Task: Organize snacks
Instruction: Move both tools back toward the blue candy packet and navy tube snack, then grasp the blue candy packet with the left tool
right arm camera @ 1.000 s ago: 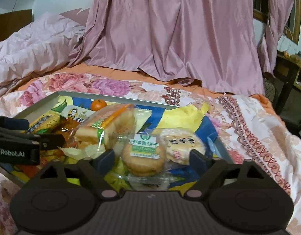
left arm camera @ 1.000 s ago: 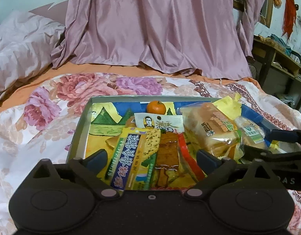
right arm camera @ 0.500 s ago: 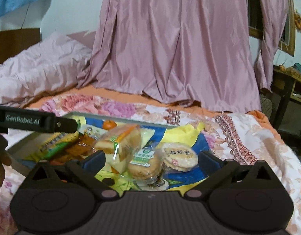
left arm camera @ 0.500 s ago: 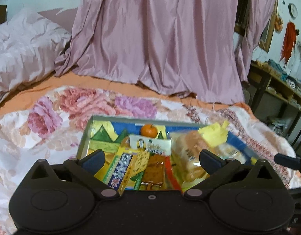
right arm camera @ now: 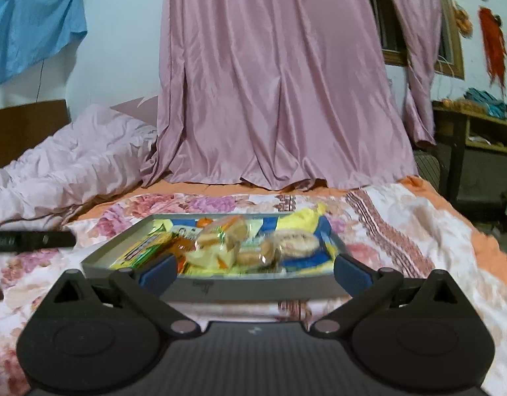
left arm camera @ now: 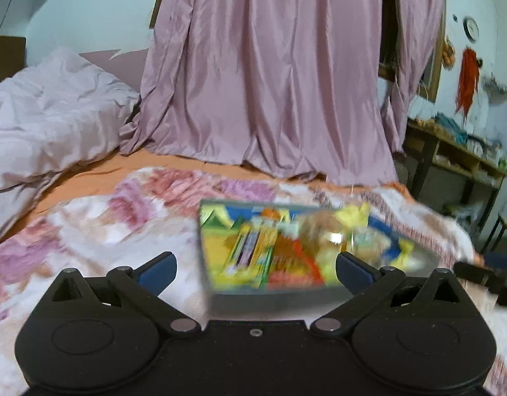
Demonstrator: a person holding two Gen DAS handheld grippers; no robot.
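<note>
The left gripper (left arm camera: 255, 265) is wide open and holds nothing. Its two blue fingers (left arm camera: 156, 272) stand far apart. The right gripper (right arm camera: 255, 265) is wide open too, and it is empty.

A grey tray (right arm camera: 253, 285) sits on the bed (right arm camera: 418, 231), on a blanket with big pink flowers. In the right view the tray is just in front of the gripper, and its near wall runs between the two fingers. In the left view the tray (left arm camera: 273, 300) is ahead and a bit to the right, and it looks blurry.

The snacks (right arm camera: 220, 247) are all in the tray. A small orange (right arm camera: 205, 221) sits at the far side. A bread bag (right arm camera: 225, 234) lies in the middle. Two round cakes (right arm camera: 296, 242) in clear wrap lie to the right of it. Green and yellow packs (right arm camera: 144, 247) lie at the left, close to the left finger. A yellow bag (right arm camera: 302, 217) sticks up at the far right corner.

The tip of the left gripper shows as a dark bar at the left edge of the right view, well to the left of the tray.

A pink curtain (right arm camera: 279, 82) hangs behind the bed. A pale quilt (right arm camera: 65, 165) is bunched up far to the left.
</note>
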